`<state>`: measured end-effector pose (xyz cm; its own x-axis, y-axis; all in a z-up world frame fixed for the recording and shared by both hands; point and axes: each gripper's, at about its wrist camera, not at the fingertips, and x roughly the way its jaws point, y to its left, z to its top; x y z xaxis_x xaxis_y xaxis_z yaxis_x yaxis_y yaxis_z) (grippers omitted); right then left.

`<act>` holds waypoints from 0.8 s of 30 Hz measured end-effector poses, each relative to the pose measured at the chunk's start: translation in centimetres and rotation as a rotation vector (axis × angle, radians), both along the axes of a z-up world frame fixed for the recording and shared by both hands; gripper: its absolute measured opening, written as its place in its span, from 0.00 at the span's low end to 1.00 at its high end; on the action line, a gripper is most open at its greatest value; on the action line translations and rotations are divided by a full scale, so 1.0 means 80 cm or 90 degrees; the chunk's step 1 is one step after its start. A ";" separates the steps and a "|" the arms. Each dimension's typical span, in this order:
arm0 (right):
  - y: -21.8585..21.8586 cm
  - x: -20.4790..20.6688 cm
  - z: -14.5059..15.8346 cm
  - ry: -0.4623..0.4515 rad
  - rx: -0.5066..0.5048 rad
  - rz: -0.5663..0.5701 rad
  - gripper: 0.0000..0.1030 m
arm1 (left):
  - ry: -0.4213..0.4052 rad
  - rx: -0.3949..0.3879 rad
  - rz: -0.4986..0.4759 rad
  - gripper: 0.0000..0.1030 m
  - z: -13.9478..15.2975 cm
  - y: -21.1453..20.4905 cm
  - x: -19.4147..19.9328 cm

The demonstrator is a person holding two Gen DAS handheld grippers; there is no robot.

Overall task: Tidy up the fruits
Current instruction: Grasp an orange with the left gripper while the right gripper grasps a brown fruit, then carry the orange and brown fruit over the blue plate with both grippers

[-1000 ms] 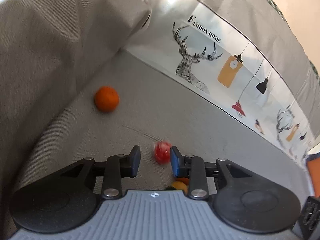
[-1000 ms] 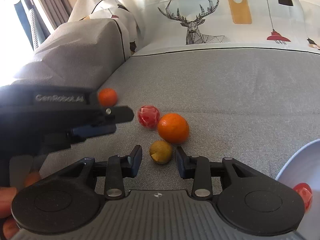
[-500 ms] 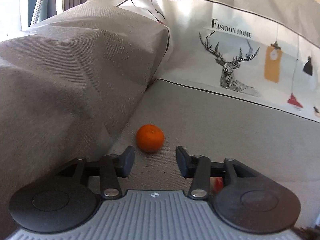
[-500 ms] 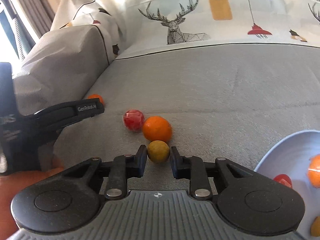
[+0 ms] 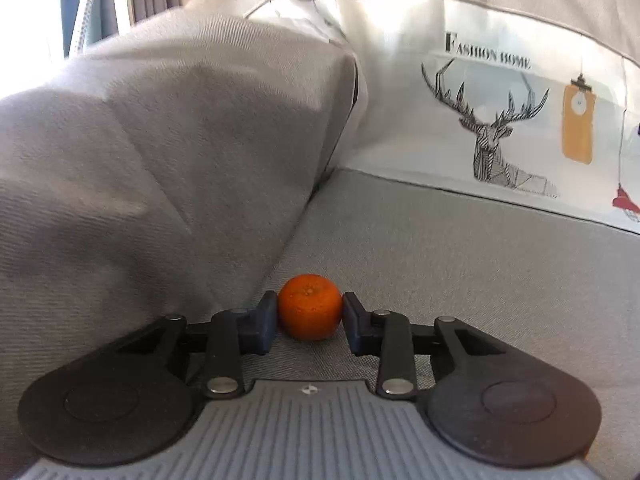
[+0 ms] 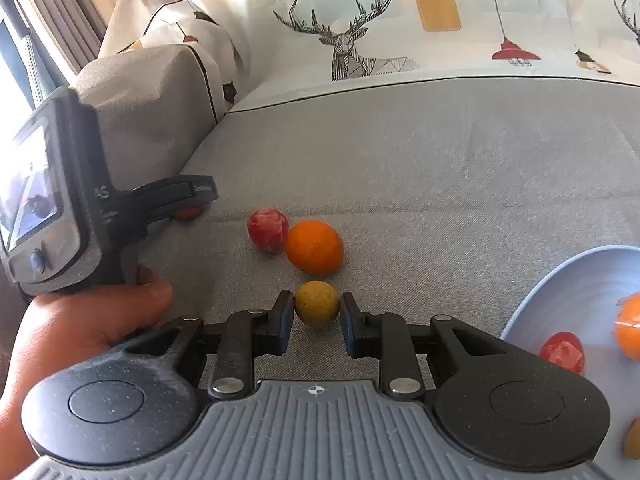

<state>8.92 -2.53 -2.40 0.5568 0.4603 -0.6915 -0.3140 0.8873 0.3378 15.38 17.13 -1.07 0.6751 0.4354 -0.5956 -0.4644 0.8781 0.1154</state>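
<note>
In the left wrist view a small orange mandarin (image 5: 310, 307) lies on the grey sofa seat, right between the fingers of my left gripper (image 5: 310, 322), which touch or nearly touch both its sides. In the right wrist view a yellow-green fruit (image 6: 317, 303) sits between the fingers of my right gripper (image 6: 316, 316), touching or nearly touching. Beyond it lie a larger orange (image 6: 314, 247) and a red fruit (image 6: 267, 229). The left gripper's body (image 6: 80, 216) shows at left, over the mandarin (image 6: 188, 213).
A pale blue bowl (image 6: 568, 292) at the right edge holds a red fruit (image 6: 562, 352), an orange (image 6: 628, 326) and a yellowish fruit (image 6: 634, 444). A grey cushion (image 5: 160, 168) rises on the left. A printed deer cushion (image 6: 400, 20) lines the sofa back.
My left gripper swung from the red fruit to the mandarin and moved in until it sits between the fingers. My right gripper advanced around the yellow-green fruit and narrowed on it.
</note>
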 end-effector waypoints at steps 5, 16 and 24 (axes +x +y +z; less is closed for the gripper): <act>-0.009 -0.011 0.023 -0.049 -0.008 0.000 0.26 | -0.015 -0.048 -0.016 0.37 0.021 -0.006 -0.021; -0.108 -0.072 0.133 -0.186 0.032 -0.051 0.26 | -0.083 -0.108 -0.164 0.37 0.111 -0.109 -0.146; -0.215 -0.145 0.113 -0.193 0.025 -0.119 0.25 | -0.074 -0.117 -0.325 0.37 0.105 -0.188 -0.225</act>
<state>-2.71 -19.75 6.67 0.8115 0.3537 -0.4652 -0.2383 0.9271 0.2892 -2.63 2.05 7.34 0.8387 -0.0687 -0.5402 0.0253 0.9958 -0.0875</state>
